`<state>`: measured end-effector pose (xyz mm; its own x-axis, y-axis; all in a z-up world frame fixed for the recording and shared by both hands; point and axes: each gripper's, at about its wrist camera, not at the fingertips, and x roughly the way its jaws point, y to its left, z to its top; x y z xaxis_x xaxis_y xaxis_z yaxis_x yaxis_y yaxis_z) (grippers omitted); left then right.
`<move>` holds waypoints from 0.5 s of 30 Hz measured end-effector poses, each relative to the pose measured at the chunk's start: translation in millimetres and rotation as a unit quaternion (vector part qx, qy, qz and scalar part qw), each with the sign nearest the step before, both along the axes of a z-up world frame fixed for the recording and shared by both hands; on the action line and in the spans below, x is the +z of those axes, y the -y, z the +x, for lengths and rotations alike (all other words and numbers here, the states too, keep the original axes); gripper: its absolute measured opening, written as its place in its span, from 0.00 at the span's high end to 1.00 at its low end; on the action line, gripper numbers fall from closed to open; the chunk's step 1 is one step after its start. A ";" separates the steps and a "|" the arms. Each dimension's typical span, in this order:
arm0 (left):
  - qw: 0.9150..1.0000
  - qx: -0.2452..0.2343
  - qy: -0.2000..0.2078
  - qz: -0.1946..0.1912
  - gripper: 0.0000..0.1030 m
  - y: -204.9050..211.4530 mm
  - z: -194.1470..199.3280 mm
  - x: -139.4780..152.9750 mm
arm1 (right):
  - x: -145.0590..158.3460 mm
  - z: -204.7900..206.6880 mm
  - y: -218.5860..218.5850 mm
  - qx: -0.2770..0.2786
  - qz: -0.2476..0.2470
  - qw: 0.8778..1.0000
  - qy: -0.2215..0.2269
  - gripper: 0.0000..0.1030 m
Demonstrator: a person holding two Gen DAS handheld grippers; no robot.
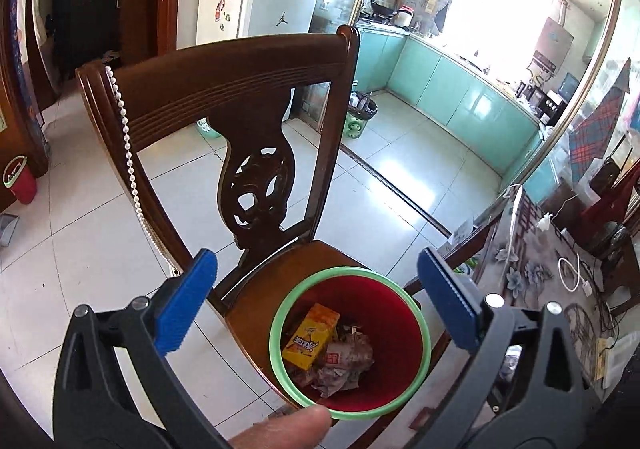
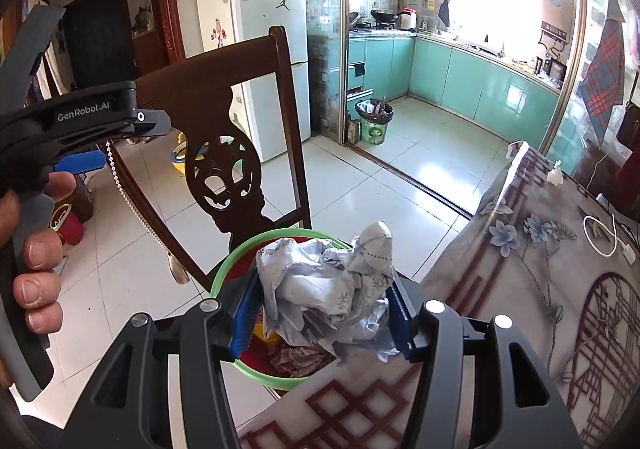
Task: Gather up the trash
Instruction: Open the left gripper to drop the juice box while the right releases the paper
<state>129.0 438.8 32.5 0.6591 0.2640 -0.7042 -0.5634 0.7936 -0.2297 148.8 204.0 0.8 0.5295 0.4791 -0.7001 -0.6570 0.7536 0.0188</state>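
A red trash bin with a green rim (image 1: 280, 313) stands on the seat of a dark wooden chair (image 1: 224, 89). Inside lie a yellow carton (image 1: 310, 335) and crumpled paper scraps (image 1: 344, 365). My left gripper (image 1: 316, 301) is open and empty, hovering above the bin, fingers on either side of it. My right gripper (image 2: 322, 313) is shut on a crumpled ball of white paper (image 2: 328, 285) and holds it just above the bin's green rim (image 2: 224, 273). The left gripper's body (image 2: 92, 117) shows at the left of the right wrist view.
A table with a floral cloth (image 2: 520, 281) lies to the right, with a white cable (image 2: 600, 237) on it. A bead string (image 1: 128, 145) hangs on the chair back. A second red bin (image 1: 22, 181) and a green bin (image 1: 360, 117) stand on the tiled floor.
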 end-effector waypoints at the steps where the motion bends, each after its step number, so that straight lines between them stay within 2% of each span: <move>1: 1.000 0.003 0.003 0.000 0.05 -1.9 -1.6 2.0 | -1.5 0.5 -6.2 0.002 -0.002 1.000 0.001 0.49; 5: 0.999 0.025 0.018 0.008 0.05 -11.3 -11.2 12.6 | -6.2 3.8 -27.9 0.009 -0.006 1.000 0.001 0.49; 15: 0.998 0.052 0.035 -0.010 0.05 -29.3 -26.5 19.1 | -40.0 16.9 -71.1 0.009 -0.027 1.000 -0.006 0.48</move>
<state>102.5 468.1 51.6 0.6768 0.3199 -0.6630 -0.6248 0.7259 -0.2876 165.7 275.1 -39.2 0.5129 0.4491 -0.7316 -0.6701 0.7421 -0.0143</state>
